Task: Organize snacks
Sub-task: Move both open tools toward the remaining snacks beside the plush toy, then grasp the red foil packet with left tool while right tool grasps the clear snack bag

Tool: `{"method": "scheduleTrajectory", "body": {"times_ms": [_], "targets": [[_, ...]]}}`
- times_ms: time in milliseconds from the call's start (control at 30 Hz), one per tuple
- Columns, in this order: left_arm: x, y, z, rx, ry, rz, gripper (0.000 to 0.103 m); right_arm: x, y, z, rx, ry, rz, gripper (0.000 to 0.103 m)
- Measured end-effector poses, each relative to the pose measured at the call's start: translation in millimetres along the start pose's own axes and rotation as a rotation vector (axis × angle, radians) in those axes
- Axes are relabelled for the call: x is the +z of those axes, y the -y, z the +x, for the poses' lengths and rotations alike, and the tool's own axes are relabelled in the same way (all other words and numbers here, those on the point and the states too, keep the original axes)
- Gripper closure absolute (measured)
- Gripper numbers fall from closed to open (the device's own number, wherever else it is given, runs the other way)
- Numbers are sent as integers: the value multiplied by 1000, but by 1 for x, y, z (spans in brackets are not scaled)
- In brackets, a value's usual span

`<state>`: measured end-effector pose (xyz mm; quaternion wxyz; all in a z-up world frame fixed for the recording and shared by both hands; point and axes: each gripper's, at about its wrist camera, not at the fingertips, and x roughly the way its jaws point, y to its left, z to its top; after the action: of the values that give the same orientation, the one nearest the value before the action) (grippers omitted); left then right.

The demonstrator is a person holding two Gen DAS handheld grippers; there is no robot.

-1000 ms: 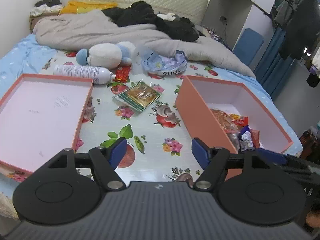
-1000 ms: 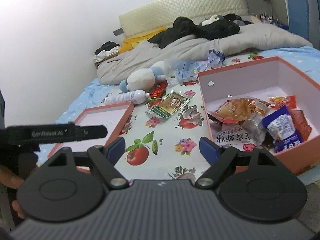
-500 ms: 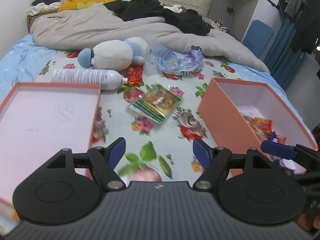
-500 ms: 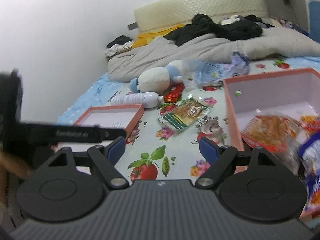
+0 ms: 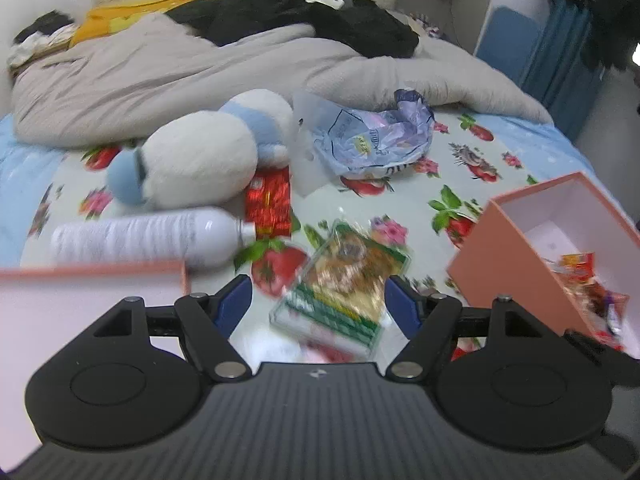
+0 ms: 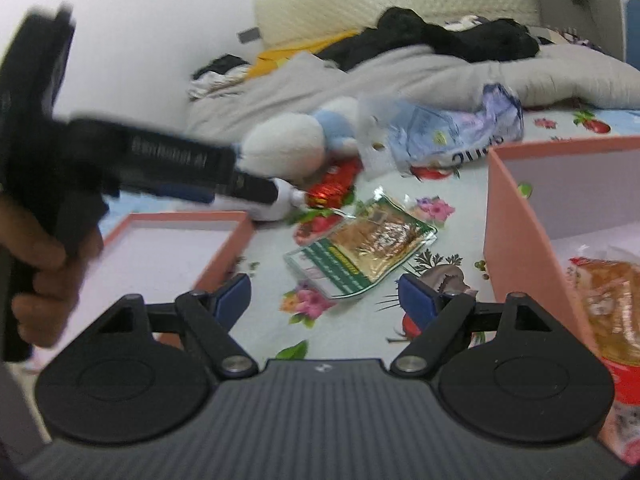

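Note:
A green and gold snack packet (image 5: pixel 348 280) lies flat on the flowered sheet, right between the blue tips of my open, empty left gripper (image 5: pixel 318 300). It also shows in the right wrist view (image 6: pixel 364 246), just ahead of my open, empty right gripper (image 6: pixel 324 294). A red snack packet (image 5: pixel 269 202) lies beyond it, beside a plush toy. The pink box (image 5: pixel 516 256) at the right holds several snack packets (image 5: pixel 592 284); an orange one (image 6: pixel 612 292) shows in the right wrist view. The left gripper's body (image 6: pixel 168 160) crosses the left of the right wrist view.
A shallow pink lid (image 5: pixel 92 272) lies at the left, also in the right wrist view (image 6: pixel 224 256). A white bottle (image 5: pixel 144 236), a white and blue plush toy (image 5: pixel 200 156) and a crumpled plastic bag (image 5: pixel 372 140) lie beyond. A grey duvet (image 5: pixel 160 72) covers the far bed.
Both grippers have moved forward toward the green and gold packet, which is now between the left gripper's tips. Both stay open.

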<state>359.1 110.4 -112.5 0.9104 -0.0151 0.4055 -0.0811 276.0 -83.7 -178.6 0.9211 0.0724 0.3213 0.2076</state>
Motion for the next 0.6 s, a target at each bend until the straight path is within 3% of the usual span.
{"method": "scheduleTrajectory", "body": {"times_ms": [333, 433, 600], "targets": [[60, -4, 119, 40, -92, 134, 26, 12, 13, 89, -170, 26, 41, 20], [72, -7, 156, 80, -169, 155, 27, 15, 12, 111, -224, 6, 13, 20], [79, -12, 189, 126, -226, 206, 27, 14, 5, 134, -262, -11, -62, 18]]}}
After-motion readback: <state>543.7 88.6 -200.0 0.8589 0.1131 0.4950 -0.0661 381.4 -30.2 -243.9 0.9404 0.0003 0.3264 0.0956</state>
